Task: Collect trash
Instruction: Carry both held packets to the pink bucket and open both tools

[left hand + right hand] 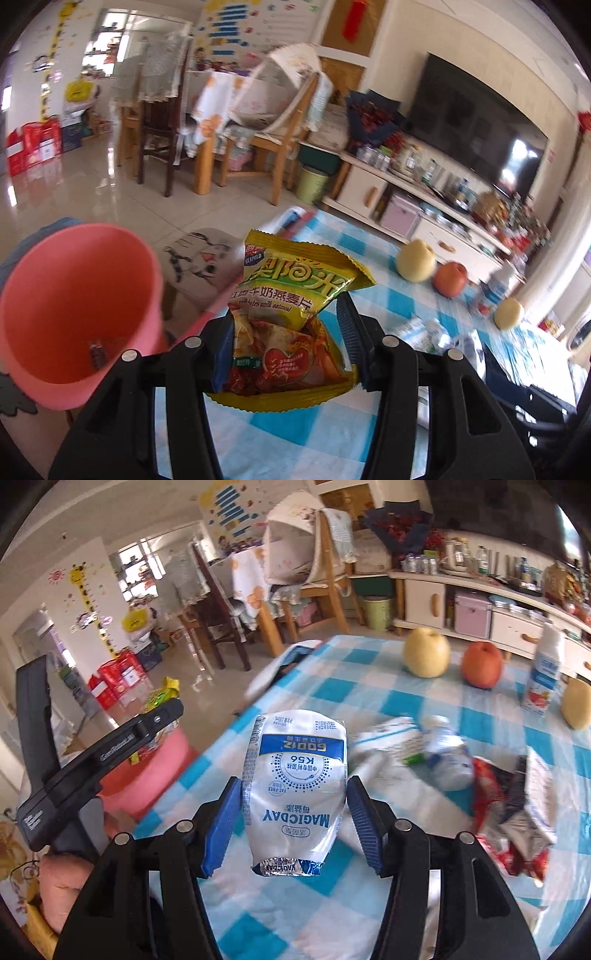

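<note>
While both tools are carrying trash above the checked desk, I am judging each load light but unalike. My left tool is pinching a yellow oatmeal wrapper low on its body; that foil is limp and slick, so its top is flopping toward the pink bin just beside it. My right tool is clamping a small white yogurt bottle across its middle, which looks thin-walled and easy to crush. Only the left view is showing the bin's inside, with something dark, possibly a wrapper, at the bottom. Only the right view is showing the crumpled packets waiting on the desk.
</note>
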Demonstrator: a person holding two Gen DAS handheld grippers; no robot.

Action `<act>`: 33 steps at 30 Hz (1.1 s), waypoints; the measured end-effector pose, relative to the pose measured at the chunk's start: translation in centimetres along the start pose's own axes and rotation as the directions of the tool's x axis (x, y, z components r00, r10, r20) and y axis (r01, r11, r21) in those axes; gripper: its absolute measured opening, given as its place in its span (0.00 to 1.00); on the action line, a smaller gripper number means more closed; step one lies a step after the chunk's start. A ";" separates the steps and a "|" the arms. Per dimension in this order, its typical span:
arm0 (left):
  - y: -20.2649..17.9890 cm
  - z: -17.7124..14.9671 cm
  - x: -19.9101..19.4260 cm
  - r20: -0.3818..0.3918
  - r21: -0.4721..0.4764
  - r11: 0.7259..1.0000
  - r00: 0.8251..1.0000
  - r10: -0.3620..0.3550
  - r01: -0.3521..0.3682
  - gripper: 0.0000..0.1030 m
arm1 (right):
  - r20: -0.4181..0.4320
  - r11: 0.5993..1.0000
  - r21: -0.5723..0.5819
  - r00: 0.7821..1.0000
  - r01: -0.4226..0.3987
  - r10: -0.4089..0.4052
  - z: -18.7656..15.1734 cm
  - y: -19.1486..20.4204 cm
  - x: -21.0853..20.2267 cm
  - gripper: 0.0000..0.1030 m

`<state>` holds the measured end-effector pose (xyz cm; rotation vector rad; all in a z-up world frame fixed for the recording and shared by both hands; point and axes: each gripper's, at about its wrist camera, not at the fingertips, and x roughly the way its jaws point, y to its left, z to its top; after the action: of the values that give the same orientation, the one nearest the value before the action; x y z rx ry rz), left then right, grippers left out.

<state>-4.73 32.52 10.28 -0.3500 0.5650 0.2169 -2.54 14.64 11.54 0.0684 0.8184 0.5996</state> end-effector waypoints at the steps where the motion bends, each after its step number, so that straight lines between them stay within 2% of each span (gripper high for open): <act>1: 1.1 0.5 -0.3 0.010 -0.030 0.999 1.000 0.027 -0.027 0.50 | -0.004 1.000 -0.014 1.000 -0.022 0.022 0.2 1.2 0.4 0.57; 6: 6.5 2.2 -1.3 0.032 -0.166 0.978 0.990 0.134 -0.127 0.50 | -0.028 0.990 -0.079 0.993 -0.113 0.111 1.7 6.4 2.3 0.57; 11: 12.1 3.6 -1.9 0.029 -0.284 0.937 0.975 0.221 -0.204 0.51 | -0.053 0.968 -0.132 0.977 -0.212 0.207 3.7 11.9 5.3 0.57; 14: 16.2 4.1 -1.7 -0.002 -0.357 0.898 0.962 0.274 -0.256 0.51 | -0.076 0.954 -0.154 0.966 -0.256 0.246 4.5 15.0 7.4 0.57; 17: 19.9 4.2 -1.4 -0.043 -0.437 0.854 0.955 0.294 -0.283 0.51 | -0.097 0.942 -0.169 0.956 -0.289 0.276 5.2 17.2 9.7 0.57; 21: 23.2 4.6 -1.3 -0.064 -0.499 0.809 0.944 0.324 -0.311 0.51 | -0.123 0.930 -0.176 0.945 -0.322 0.304 5.3 19.4 12.7 0.57; 27: 25.5 4.8 -0.3 -0.099 -0.518 0.782 0.932 0.348 -0.347 0.60 | -0.180 0.932 -0.136 0.933 -0.337 0.311 4.7 20.3 17.2 0.61; 29: 25.8 4.9 -0.2 -0.105 -0.517 0.777 0.928 0.359 -0.359 0.73 | -0.167 0.935 -0.105 0.933 -0.338 0.319 4.6 19.8 17.5 0.71; 30: 25.7 5.1 -0.2 -0.099 -0.512 0.778 0.925 0.366 -0.363 0.76 | -0.154 0.936 -0.095 0.934 -0.340 0.323 4.6 19.5 17.2 0.76; 33: 24.7 5.3 -0.3 -0.080 -0.477 0.797 0.921 0.380 -0.371 0.81 | -0.119 0.941 -0.083 0.941 -0.329 0.318 4.8 18.5 16.0 0.77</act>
<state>-9.66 57.18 8.09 -0.7236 0.5530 0.7587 0.49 39.28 9.36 0.0804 0.8831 0.9626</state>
